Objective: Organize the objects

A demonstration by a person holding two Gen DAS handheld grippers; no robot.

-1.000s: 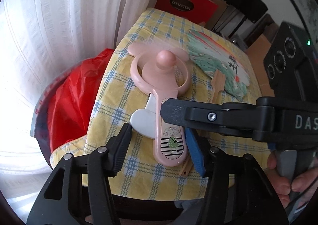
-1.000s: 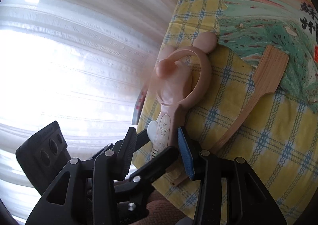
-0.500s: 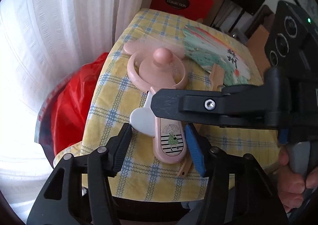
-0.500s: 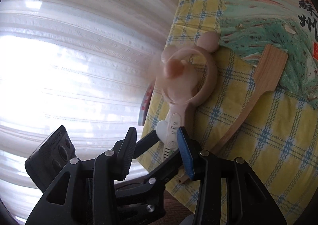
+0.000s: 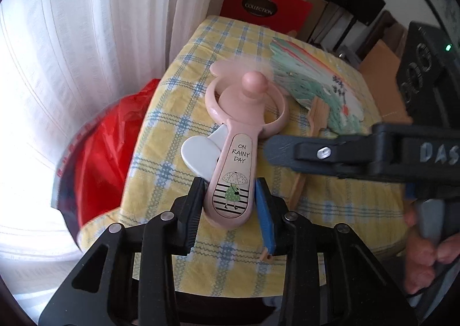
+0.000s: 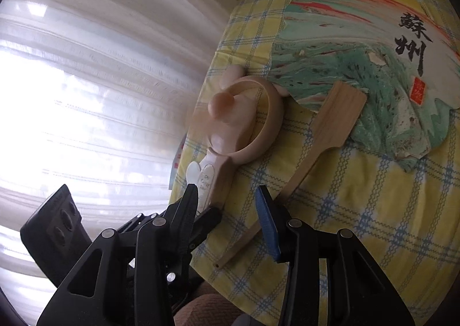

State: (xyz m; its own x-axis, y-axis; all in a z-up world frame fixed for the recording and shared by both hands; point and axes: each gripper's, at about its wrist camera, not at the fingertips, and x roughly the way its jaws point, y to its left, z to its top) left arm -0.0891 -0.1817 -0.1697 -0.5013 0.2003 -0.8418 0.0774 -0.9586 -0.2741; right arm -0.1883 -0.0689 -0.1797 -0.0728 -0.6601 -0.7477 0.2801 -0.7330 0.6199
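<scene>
A pink handheld fan (image 5: 247, 113) with "ON RAINY DAY" on its handle lies at the near left of the table, its blades blurred. The left gripper (image 5: 230, 199) has that handle between its fingers; the jaws are closing and both pads meet the handle's sides. A white heart-shaped piece (image 5: 198, 153) sticks out beside the handle. From the right, one finger (image 5: 287, 150) of the right gripper reaches in level next to the handle. In the right wrist view the right gripper (image 6: 227, 205) stands open, apart from the fan (image 6: 247, 124). A painted paper fan (image 6: 359, 67) with a wooden handle (image 6: 302, 167) lies alongside.
The table (image 5: 178, 113) wears a yellow checked cloth. A red bag (image 5: 106, 147) sits on the floor left of it, before white curtains (image 5: 86, 52). A red box (image 5: 258, 9) and dark binders stand behind. A person's hand (image 5: 425, 262) grips the right tool.
The left gripper's jaws have narrowed onto the fan's handle, and the fan's head has tilted up. The right gripper's finger has drawn back to the right, off the handle.
</scene>
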